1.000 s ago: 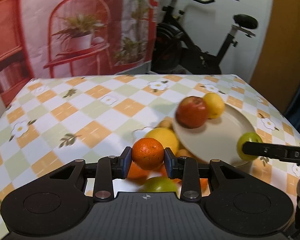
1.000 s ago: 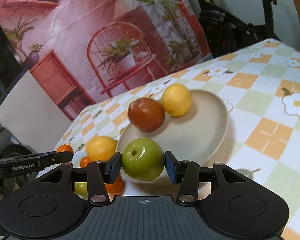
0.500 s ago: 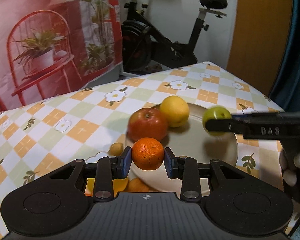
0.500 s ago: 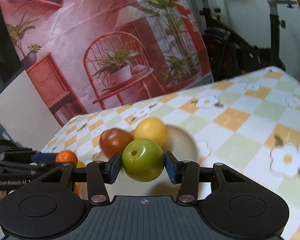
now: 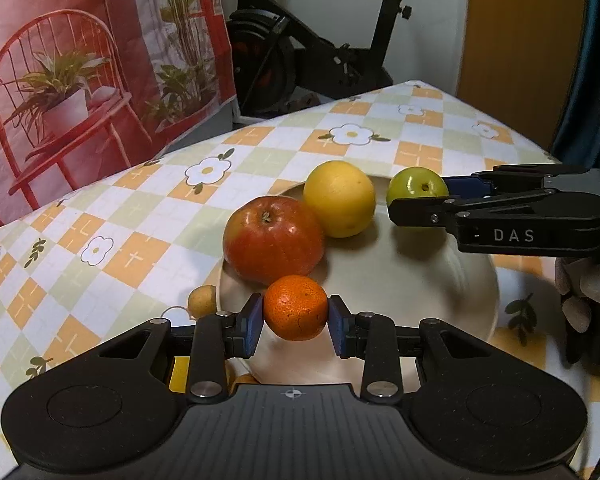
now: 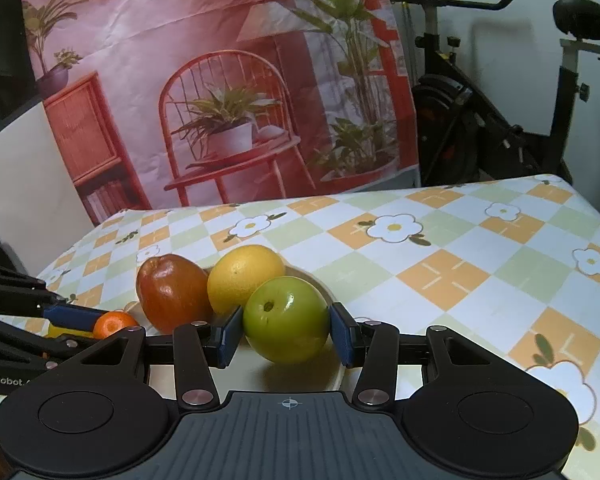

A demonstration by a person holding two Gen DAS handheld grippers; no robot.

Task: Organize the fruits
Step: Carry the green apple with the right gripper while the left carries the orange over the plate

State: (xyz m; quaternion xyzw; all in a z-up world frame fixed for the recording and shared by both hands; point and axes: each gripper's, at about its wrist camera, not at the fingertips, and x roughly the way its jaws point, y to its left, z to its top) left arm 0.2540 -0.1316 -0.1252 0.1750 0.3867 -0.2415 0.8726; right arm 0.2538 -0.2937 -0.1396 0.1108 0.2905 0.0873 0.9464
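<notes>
My left gripper [image 5: 295, 327] is shut on a small orange tangerine [image 5: 296, 307], held just above the near left part of a cream plate [image 5: 452, 280]. A red apple [image 5: 274, 238] and a yellow citrus fruit [image 5: 339, 204] sit on the plate's far left side. From the right, my right gripper [image 6: 286, 334] is shut on a green apple [image 6: 286, 318], held over the plate next to the yellow fruit [image 6: 245, 276] and the red apple [image 6: 172, 292]. In the right wrist view the tangerine [image 6: 114, 323] shows at the left, in the left gripper.
A small yellowish fruit [image 5: 202, 301] lies on the checked tablecloth [image 5: 112, 240] just left of the plate, and more fruit is partly hidden under my left gripper. A gloved hand [image 5: 584, 292] holds the right gripper. An exercise bike [image 5: 320, 48] and a printed backdrop stand behind the table.
Both grippers have carried their fruit in over the plate: the tangerine from the fruit pile at the left, the green apple from the plate's right edge toward the yellow fruit. Both grips unchanged.
</notes>
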